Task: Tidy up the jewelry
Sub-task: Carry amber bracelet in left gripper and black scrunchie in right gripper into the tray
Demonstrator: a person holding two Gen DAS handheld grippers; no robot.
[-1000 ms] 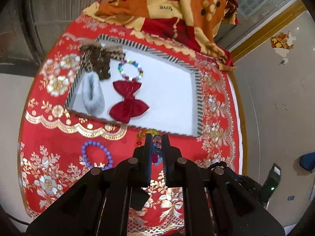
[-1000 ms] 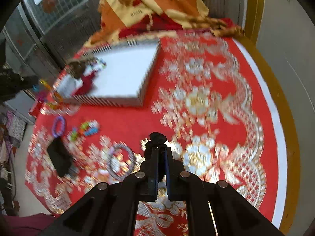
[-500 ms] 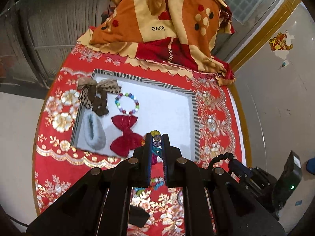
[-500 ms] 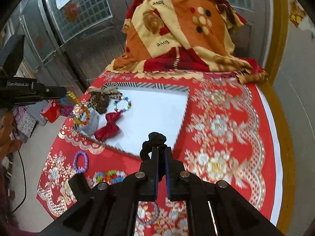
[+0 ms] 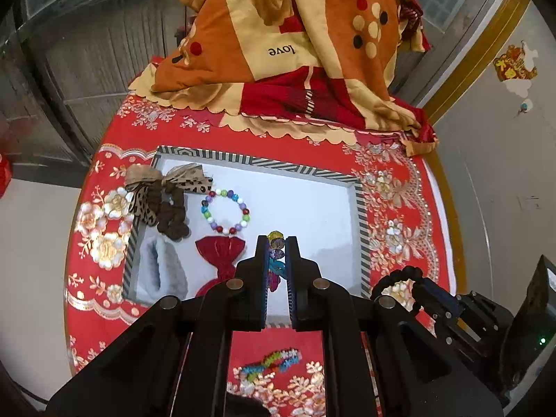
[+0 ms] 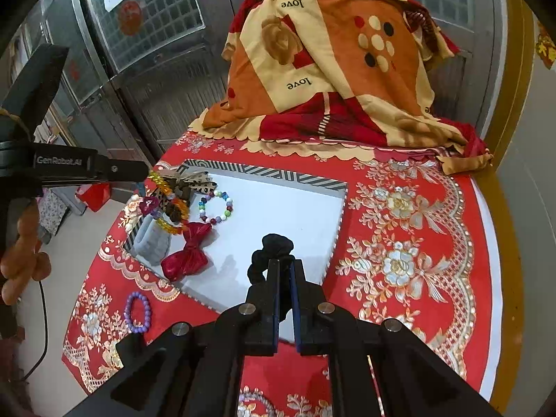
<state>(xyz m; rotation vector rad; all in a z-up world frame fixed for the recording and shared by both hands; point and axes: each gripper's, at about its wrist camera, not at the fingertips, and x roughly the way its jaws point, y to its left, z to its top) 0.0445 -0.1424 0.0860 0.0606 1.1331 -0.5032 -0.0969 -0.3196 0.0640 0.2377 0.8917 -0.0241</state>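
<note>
In the left wrist view my left gripper [image 5: 277, 243] is shut on a colourful charm bracelet [image 5: 275, 264] and hangs over the near part of the white striped-rim tray [image 5: 359, 208]. From the right wrist view the same bracelet [image 6: 166, 205] dangles from the left gripper [image 6: 146, 173] above the tray's left end. My right gripper [image 6: 284, 266] is shut on a black scrunchie [image 6: 276, 245], over the tray's near edge. The tray [image 6: 278, 175] holds a leopard bow [image 5: 163, 182], a multicolour bead bracelet [image 5: 226, 211], a red bow [image 5: 220, 252] and a grey fluffy scrunchie [image 5: 161, 271].
On the red floral tablecloth [image 6: 399, 243] in front of the tray lie a purple bead bracelet [image 6: 138, 312] and a multicoloured hair piece [image 5: 271, 365]. A folded orange and red blanket [image 6: 330, 69] is piled at the table's back. Metal doors stand behind it.
Both grippers rose and moved from the cloth in front of the tray to over it, each still carrying its item. The blanket pile now fills more of both views.
</note>
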